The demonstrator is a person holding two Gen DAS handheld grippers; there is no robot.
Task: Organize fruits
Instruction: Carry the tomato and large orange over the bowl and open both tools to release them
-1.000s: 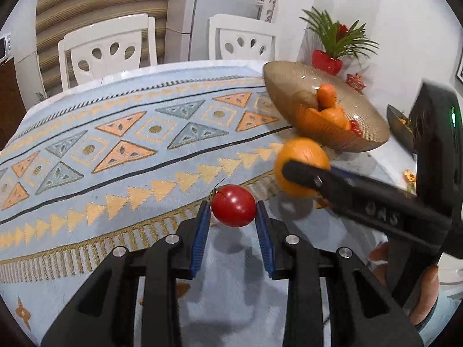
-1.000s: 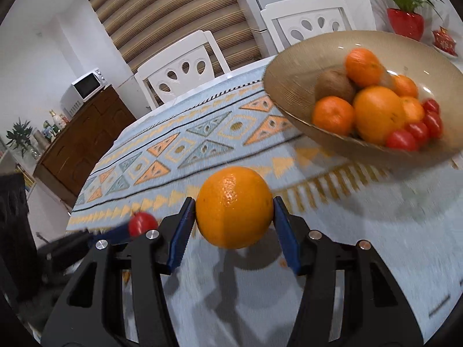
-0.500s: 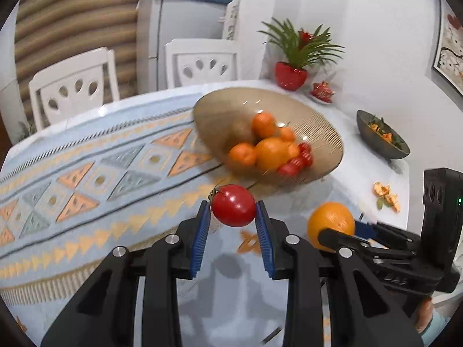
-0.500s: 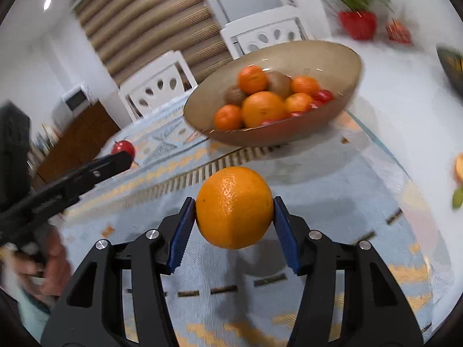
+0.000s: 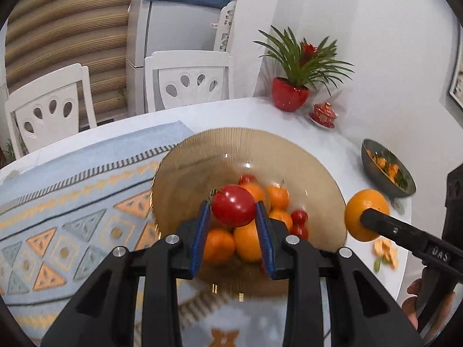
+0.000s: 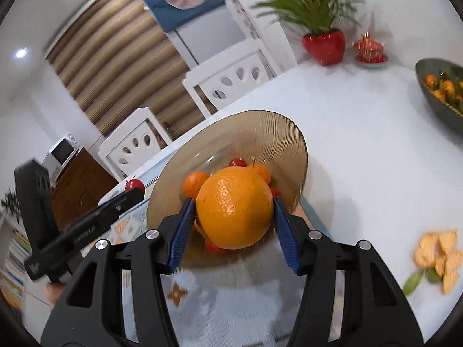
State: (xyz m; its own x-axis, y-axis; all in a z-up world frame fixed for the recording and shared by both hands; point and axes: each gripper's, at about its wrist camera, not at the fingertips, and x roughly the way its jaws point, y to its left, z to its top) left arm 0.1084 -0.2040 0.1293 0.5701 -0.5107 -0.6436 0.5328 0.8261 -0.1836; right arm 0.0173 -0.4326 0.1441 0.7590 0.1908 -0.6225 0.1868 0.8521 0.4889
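White chairs are ringing the bench (image 5: pixel 289 115). Both claws are hovering over the bowl (image 5: pixel 202 156), ready to drop fruit: left claw (image 5: pixel 233 217) gripping a tomato (image 5: pixel 233 209), right claw (image 6: pixel 234 217) gripping an orange (image 6: pixel 234 206).

Both tools clamped: left tool (image 5: pixel 233 217), right tool (image 6: pixel 234 219).

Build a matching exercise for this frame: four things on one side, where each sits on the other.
Things:
1. tomato
2. large orange
3. orange peel
4. red plant pot

Places:
A. at the table's far edge by the wall
B. between the right gripper's jaws
C. loose on the white tabletop
D. between the left gripper's jaws

Pairs: 1-D, 2-B, 3-C, 4-A
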